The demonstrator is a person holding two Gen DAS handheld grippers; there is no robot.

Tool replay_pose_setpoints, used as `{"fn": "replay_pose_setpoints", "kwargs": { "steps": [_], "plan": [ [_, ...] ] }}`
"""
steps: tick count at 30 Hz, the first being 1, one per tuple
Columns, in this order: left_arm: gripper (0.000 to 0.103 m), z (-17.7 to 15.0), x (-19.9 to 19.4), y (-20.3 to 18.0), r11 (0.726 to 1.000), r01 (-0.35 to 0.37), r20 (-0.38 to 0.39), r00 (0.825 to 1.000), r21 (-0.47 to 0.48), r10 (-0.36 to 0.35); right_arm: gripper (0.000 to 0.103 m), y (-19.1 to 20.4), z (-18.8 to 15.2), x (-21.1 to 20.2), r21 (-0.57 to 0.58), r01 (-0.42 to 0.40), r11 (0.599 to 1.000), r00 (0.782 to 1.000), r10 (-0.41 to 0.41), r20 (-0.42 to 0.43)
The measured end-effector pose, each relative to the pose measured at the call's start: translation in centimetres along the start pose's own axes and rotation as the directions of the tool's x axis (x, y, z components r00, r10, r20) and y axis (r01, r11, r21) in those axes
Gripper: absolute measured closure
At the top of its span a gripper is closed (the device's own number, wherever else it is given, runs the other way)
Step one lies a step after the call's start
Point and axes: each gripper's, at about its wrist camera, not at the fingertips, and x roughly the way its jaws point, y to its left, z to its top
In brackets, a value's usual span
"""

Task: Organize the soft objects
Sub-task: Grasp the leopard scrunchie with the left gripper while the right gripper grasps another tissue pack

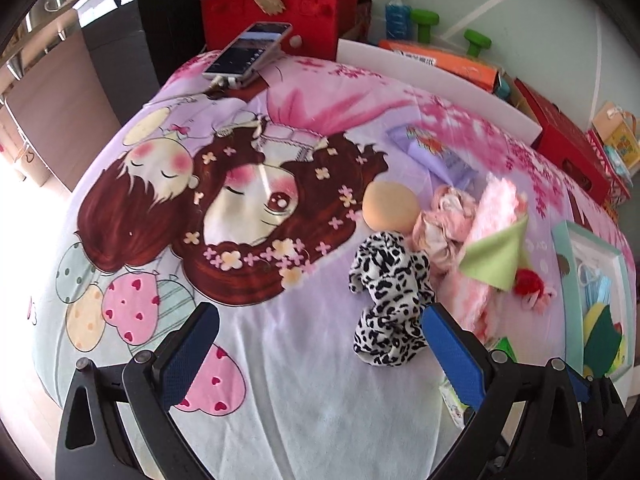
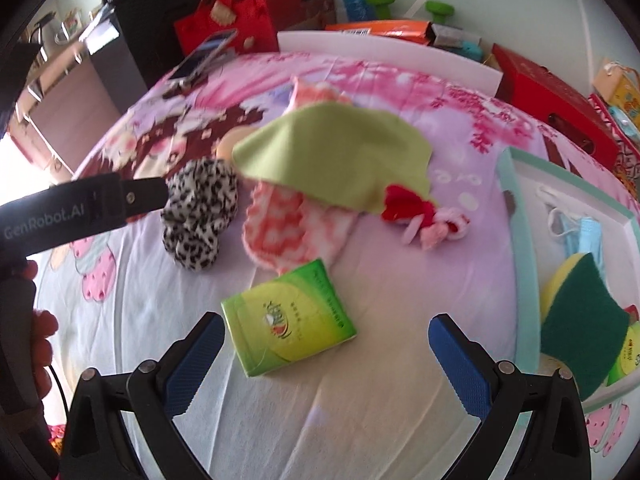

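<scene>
Right wrist: right claw (image 2: 326,354) spread wide, low over tissue pack (image 2: 289,318).

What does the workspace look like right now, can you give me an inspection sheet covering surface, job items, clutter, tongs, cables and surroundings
Surface: bed sheet with a cartoon print, wrinkled.
Job's things: leopard-print plush, beige sponge ball, pink scrunchie, pink fuzzy cloth with a green cloth draped over it, red and pink hair tie, green tissue pack. The teal tray holds a scouring sponge and face masks.
Clutter: phone, purple packet.
Tongs: left tongs open, empty; right tongs open, empty, tissue pack lying between the fingers.
Cables: cord at the phone's end; black cables behind the red bag.
Surroundings: green dumbbell, blue bottle, red box.
</scene>
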Motion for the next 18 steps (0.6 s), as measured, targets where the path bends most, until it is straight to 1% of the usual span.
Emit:
{"fn": "replay_pose_setpoints", "kwargs": {
  "steps": [7,13,18],
  "plan": [
    [0.002,0.0,0.6,-0.5,1.000,-0.009,-0.018,1.000,0.026,0.010,0.000,0.8,-0.3,0.8,-0.039,-0.007,0.999,0.999,0.005,-0.035],
    [0.002,0.1,1.5,-1.3,0.998,-0.016,-0.045,0.999,0.052,0.019,0.000,1.1,-0.6,2.2,-0.047,0.010,0.999,0.997,-0.013,-0.080],
    [0.002,0.0,2.3,-1.7,0.998,-0.004,-0.076,0.997,0.062,0.009,0.000,0.5,-0.6,2.5,-0.032,0.032,0.999,0.996,-0.035,-0.077]
  ]
}}
